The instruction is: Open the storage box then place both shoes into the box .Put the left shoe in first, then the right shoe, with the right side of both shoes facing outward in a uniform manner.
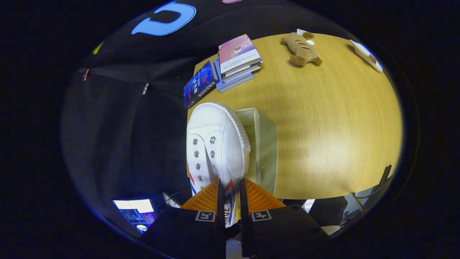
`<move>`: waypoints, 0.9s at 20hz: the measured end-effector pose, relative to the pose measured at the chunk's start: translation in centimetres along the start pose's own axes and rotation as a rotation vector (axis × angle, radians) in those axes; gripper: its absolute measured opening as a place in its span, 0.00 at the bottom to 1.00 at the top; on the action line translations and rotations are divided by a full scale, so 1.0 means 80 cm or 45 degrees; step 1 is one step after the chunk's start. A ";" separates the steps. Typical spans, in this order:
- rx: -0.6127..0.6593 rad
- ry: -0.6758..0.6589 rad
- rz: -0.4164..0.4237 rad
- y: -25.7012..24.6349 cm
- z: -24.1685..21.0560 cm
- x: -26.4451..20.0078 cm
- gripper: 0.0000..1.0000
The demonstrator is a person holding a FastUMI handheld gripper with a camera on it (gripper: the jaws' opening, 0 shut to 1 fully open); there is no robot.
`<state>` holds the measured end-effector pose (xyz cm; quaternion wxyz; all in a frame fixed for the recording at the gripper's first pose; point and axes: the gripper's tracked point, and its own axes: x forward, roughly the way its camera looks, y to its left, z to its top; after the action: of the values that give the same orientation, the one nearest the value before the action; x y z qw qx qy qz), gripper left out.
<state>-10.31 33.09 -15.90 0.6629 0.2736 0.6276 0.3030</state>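
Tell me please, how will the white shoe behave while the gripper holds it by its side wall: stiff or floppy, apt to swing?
The white shoe looks like thin canvas on a rubber sole, so probably light, and the wall may fold. The gripper pinches it near the heel, toe hanging over the storage box, so it may swing. The fabric probably grips well.

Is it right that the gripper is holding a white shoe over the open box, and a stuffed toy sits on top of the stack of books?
Not quite. The gripper view shows the stuffed toy lying on the bare table, apart from the stack of books. The rest holds: the gripper is shut on the white shoe above the open box.
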 end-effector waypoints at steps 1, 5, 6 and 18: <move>-0.007 0.009 -0.023 -0.003 -0.002 0.007 0.21; 0.010 0.023 -0.052 -0.008 -0.006 0.026 0.27; 0.045 0.026 0.009 0.004 -0.004 0.024 0.33; 0.099 -0.029 0.075 -0.005 0.006 -0.005 0.99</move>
<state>-9.79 32.54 -15.88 0.6496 0.3210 0.6230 0.2947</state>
